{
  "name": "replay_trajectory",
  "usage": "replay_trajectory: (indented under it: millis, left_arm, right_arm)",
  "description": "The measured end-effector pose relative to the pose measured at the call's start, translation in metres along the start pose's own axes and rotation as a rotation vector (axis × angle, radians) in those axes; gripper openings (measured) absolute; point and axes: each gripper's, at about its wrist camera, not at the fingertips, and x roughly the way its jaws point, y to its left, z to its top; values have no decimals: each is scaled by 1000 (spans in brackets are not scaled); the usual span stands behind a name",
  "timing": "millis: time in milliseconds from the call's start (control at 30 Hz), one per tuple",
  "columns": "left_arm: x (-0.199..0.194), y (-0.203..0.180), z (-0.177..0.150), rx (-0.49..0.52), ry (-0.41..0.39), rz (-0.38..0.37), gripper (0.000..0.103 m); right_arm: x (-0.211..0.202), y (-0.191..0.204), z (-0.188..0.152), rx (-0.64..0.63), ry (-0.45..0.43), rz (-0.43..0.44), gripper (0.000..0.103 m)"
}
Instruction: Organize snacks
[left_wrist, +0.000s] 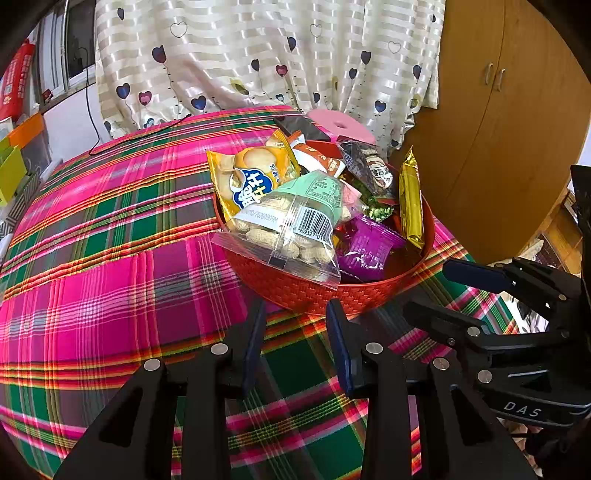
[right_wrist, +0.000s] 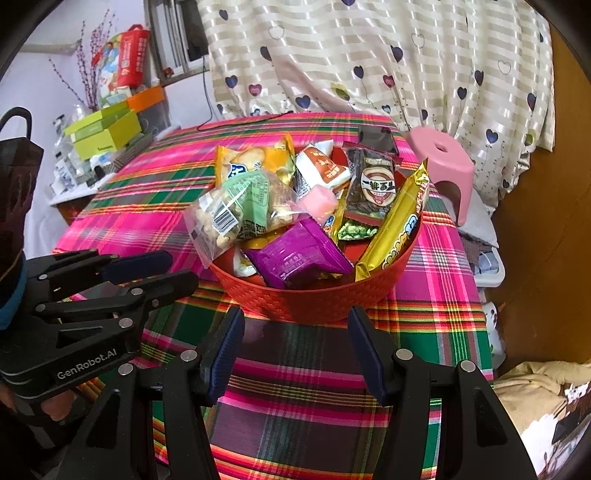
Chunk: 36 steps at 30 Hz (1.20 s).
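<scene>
On a plaid-clothed surface (left_wrist: 110, 258), a red woven plastic basket (left_wrist: 314, 295) heaped with snack packets. Clear bag of peanuts (left_wrist: 288, 229) overhanging the near rim, likely to slide out if nudged. Just short of the basket, left hand-held gripper (left_wrist: 295, 343) narrowly parted and empty; right hand-held gripper (right_wrist: 295, 347) open wider, also empty.

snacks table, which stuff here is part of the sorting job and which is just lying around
Job: red basket, peanut bag, purple packet, gold bar, biscuit bag.
Lying about: pink stool, phone, green boxes, curtain.
</scene>
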Motion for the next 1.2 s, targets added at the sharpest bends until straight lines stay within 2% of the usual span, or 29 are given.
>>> replay_trajectory:
  millis: [1200]
  left_arm:
    - [0,-5,2,14,8,-3,35]
  right_arm:
    - [3,-3,-1,4,19,13,57]
